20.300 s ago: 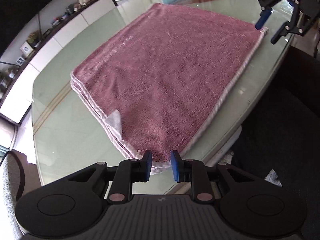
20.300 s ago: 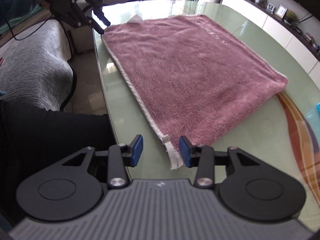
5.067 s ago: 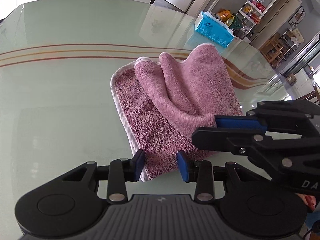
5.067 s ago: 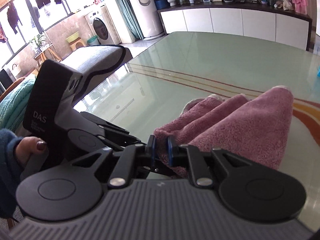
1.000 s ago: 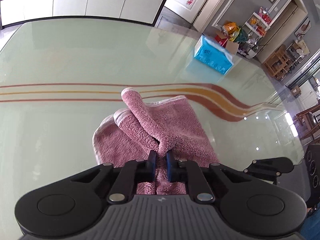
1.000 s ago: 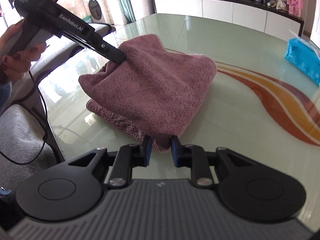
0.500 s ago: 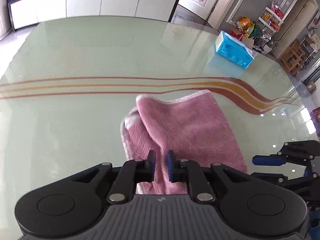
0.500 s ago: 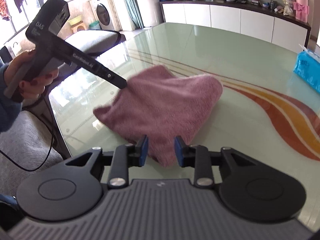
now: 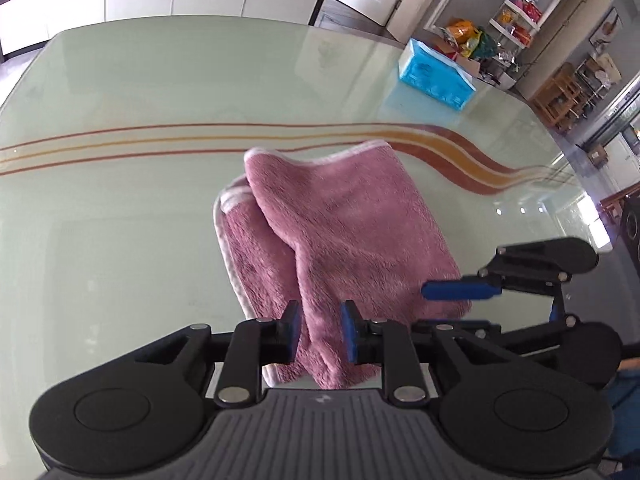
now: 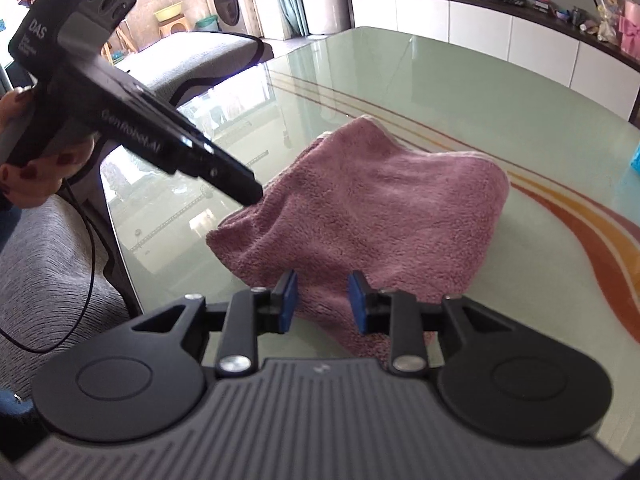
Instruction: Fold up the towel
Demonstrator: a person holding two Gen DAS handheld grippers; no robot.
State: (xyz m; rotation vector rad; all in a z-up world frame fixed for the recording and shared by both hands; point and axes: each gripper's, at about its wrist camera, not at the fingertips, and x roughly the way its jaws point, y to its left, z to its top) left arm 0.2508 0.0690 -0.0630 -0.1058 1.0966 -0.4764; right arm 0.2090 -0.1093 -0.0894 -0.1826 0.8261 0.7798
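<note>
Folded pink towel [image 9: 352,240] lies near the glass worktop's [image 9: 120,220] front edge.

Left tongs [image 9: 320,330] and right tongs [image 10: 322,300] both stand parted, straddling the near hem, gripping nothing. The humped top layer could slump off-square if nudged on withdrawal.

Bright daylight fills both views, entering from windows at the upper left of the right wrist view. The glass table [image 10: 440,92] mirrors it as white glare (strongest at its left edge). Fisheye distortion curves the frame edges; slight blur softens everything.
</note>
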